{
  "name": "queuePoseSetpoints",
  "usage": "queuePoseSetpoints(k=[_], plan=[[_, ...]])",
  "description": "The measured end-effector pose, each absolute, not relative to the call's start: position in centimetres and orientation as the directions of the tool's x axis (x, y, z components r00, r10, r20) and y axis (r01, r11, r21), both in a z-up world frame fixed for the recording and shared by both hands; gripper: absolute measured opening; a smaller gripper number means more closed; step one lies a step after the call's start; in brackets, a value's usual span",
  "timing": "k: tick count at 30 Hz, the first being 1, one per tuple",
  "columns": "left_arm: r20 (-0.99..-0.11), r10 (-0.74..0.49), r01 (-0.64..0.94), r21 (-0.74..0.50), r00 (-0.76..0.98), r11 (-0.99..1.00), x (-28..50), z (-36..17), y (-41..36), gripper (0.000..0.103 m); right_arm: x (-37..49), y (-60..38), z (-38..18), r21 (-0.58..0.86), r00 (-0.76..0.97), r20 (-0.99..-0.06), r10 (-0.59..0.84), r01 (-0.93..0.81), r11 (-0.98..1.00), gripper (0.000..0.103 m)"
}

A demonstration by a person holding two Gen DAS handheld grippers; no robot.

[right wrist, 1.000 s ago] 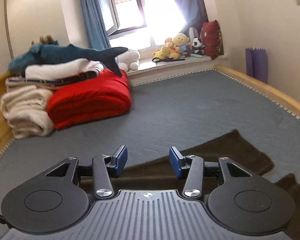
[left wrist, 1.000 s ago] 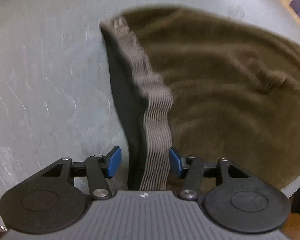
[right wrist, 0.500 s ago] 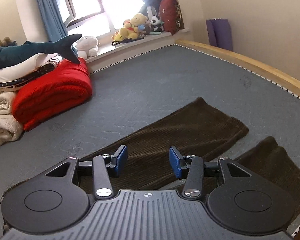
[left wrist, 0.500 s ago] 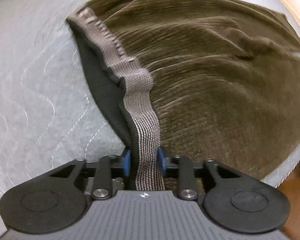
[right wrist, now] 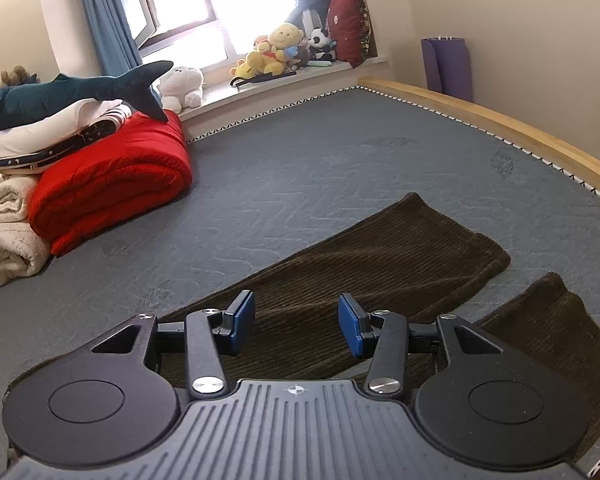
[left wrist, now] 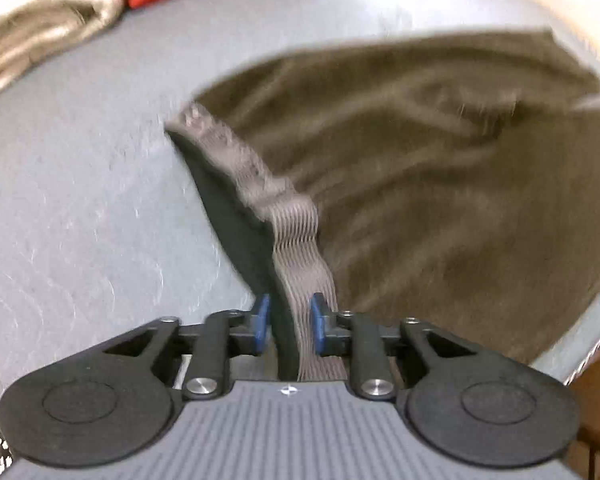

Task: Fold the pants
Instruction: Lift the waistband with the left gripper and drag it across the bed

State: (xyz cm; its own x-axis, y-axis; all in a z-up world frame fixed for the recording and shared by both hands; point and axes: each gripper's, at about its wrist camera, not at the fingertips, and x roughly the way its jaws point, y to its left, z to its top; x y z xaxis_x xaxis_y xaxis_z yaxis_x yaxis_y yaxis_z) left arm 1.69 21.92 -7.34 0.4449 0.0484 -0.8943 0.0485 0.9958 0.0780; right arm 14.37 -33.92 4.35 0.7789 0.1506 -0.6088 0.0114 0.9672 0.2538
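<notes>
- Pants (right wrist: 380,256): brown corduroy, spread on the grey mattress (right wrist: 300,168), legs apart toward the far edge.
- Left gripper (left wrist: 287,322): pads clamped on the grey waistband (left wrist: 300,240), which is raised off the mattress.
- Right gripper (right wrist: 296,322): fingers apart, empty, above a leg.
- Step judged: first fold beginning. Next move calls for the right gripper to secure the fabric, then carry the waistband across.
</notes>
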Motion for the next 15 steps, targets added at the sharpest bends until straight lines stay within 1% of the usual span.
queuePoseSetpoints(k=[3,4,5,6,8,9,10,13,15], plan=[[-0.878,-0.004,0.101,0.051,0.479,0.994,1.7,-6.9,20.7,0.027,14.4,-33.8,4.4,0.255,0.779,-0.608,0.155,0.007,0.967,0.049],[-0.875,-0.009,0.146,0.071,0.484,0.987,1.7,-7.1,19.9,0.029,14.4,-33.8,4.3,0.254,0.777,-0.610,0.155,0.006,0.967,0.049],[-0.877,-0.012,0.193,0.092,0.480,0.977,1.8,-7.7,19.1,0.034,14.5,-33.8,4.3,0.254,0.775,-0.613,0.155,0.007,0.967,0.049],[-0.886,-0.002,0.226,0.116,0.463,0.967,2.0,-8.3,18.6,0.036,14.5,-33.7,4.2,0.255,0.772,-0.616,0.156,0.008,0.967,0.049],[-0.928,0.098,0.266,0.203,0.359,0.942,2.5,-11.0,18.2,0.036,14.6,-33.9,4.2,0.255,0.770,-0.618,0.158,0.007,0.967,0.049],[-0.934,0.136,0.293,0.239,0.332,0.926,2.4,-11.9,18.0,0.036,14.6,-33.9,4.1,0.254,0.769,-0.620,0.158,0.006,0.967,0.049],[-0.928,0.139,0.318,0.254,0.344,0.914,2.3,-11.9,17.7,0.037,14.7,-34.0,4.2,0.252,0.767,-0.622,0.158,0.006,0.968,0.049],[-0.908,0.122,0.279,0.248,0.401,0.927,2.7,-10.3,17.6,0.037,14.8,-34.2,4.2,0.256,0.765,-0.625,0.158,0.009,0.967,0.049],[-0.884,0.095,0.253,0.232,0.459,0.939,2.7,-8.9,17.9,0.042,14.9,-34.2,4.1,0.255,0.764,-0.626,0.156,0.011,0.967,0.049]])
